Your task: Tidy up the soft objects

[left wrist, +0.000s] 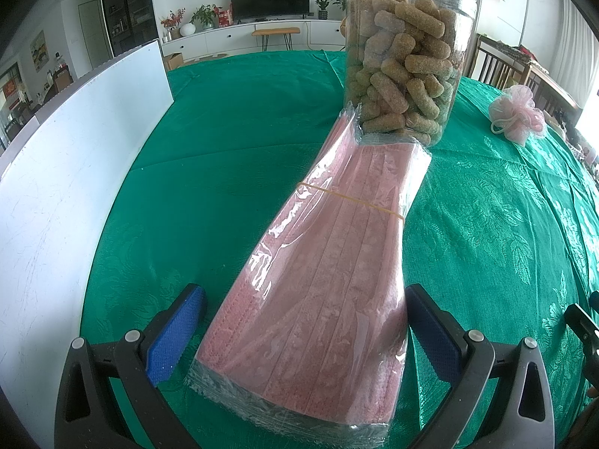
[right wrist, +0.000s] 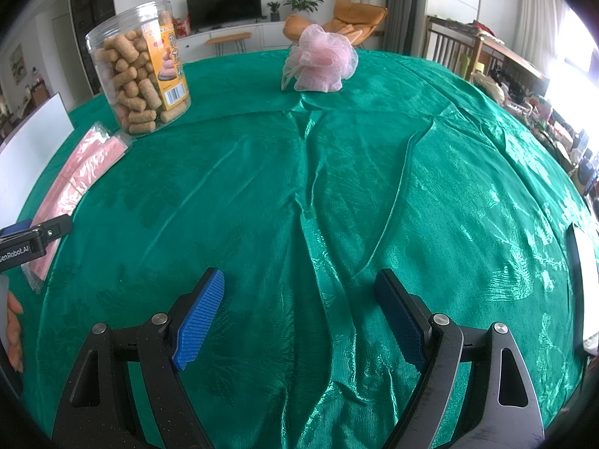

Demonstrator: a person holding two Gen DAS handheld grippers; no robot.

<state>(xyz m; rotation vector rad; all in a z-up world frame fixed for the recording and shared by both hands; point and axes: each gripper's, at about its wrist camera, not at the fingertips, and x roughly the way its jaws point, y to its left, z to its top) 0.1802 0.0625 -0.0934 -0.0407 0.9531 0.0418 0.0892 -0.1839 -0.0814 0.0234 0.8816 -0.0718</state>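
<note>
Nothing is gathered yet: the pink mask pack (left wrist: 322, 280) is straddled by the left gripper (left wrist: 299, 321), its jaws apart and not clamped. The right gripper (right wrist: 299, 314) is held spread and empty, and the pink mesh pouf (right wrist: 322, 60) far across the green cloth (right wrist: 374, 187) is left untouched.

one mask pack (left wrist: 318, 280), one jar (left wrist: 404, 56) (snack-filled), one loofah (right wrist: 320, 60).

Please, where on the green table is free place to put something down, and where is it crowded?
Free: the wide green tablecloth between the snack jar, the pink bath pouf and the open right gripper. Crowded: the left side, where the pink mask pack lies between the open left gripper's fingers, touching the jar, beside the white board.
</note>
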